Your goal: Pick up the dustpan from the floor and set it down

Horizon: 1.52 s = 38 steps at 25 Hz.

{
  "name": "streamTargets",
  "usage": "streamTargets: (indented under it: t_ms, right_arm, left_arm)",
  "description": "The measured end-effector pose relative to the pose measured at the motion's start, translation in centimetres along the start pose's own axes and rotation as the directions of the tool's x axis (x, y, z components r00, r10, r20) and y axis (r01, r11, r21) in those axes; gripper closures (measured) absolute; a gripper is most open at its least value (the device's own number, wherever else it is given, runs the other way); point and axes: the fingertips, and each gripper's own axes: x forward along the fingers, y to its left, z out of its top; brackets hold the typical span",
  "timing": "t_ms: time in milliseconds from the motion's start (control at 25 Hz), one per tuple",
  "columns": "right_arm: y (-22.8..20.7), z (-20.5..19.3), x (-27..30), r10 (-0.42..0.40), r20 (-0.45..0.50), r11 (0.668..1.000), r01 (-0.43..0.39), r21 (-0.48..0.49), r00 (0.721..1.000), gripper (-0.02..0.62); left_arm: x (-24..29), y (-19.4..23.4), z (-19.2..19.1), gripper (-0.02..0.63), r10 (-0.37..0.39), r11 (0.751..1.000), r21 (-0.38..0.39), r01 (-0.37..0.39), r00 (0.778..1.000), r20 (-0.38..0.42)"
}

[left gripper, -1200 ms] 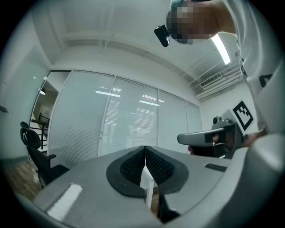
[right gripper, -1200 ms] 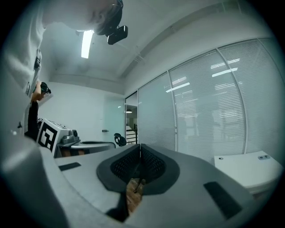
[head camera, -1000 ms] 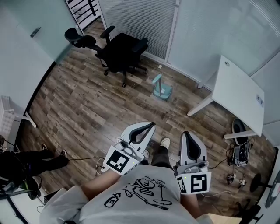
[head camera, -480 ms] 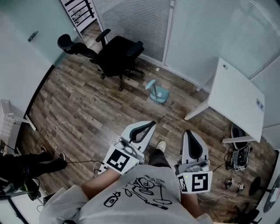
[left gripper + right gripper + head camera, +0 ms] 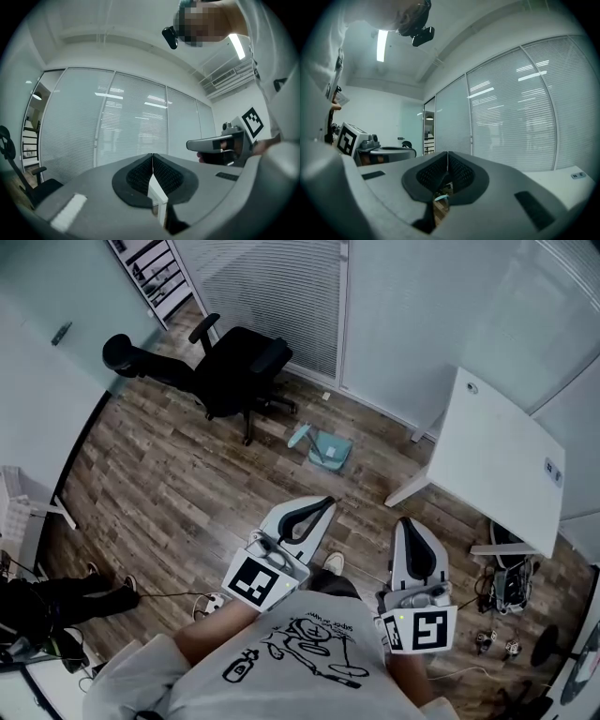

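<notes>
A pale teal dustpan [image 5: 322,449] lies on the wood floor ahead of me, its handle slanting up to the left. A sliver of the dustpan [image 5: 440,198] shows through the gap under the jaws in the right gripper view. My left gripper [image 5: 320,508] is held level at chest height, shut with nothing in it. My right gripper [image 5: 406,527] is beside it, also shut and empty. Both point toward the dustpan but are well short of it. In the left gripper view the left gripper [image 5: 153,157] has its jaws pressed together, as does the right gripper [image 5: 447,155] in its own view.
A black office chair [image 5: 220,371] stands left of the dustpan near the blinds. A white desk [image 5: 502,460] is at the right, with cables and gear [image 5: 506,587] on the floor beside it. Glass walls close the far side. A person's legs [image 5: 66,596] lie at lower left.
I have walked forward: the dustpan, chair and desk have all slid closer and lower left in the head view. Both grippers stay shut in the same pose.
</notes>
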Motion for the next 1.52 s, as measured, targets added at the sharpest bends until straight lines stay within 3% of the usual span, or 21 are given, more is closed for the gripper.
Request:
streamTargets:
  t_ms: [320,800,1520]
  right_arm:
    - [-3.7,-0.7,1.4,0.04,-0.02,0.999,-0.04,-0.007,0.999,0.589]
    - [-5.7,-1.9,6.0,0.078,-0.044,0.997,-0.079,-0.009,0.996,0.589]
    - [-8.7,-2.4,21.6,0.108,-0.108,0.994,-0.111,-0.021,0.988,0.589]
  left_arm:
    - [4.0,0.3,-0.8,0.604,0.048,0.999,-0.006,-0.048,0.999,-0.012]
    - [7.6,3.1,-2.0,0.604,0.062,0.998,-0.02,-0.062,0.998,-0.021]
    - [16.6,16.0,-2.2,0.604,0.061,0.997,-0.039,-0.062,0.998,-0.032]
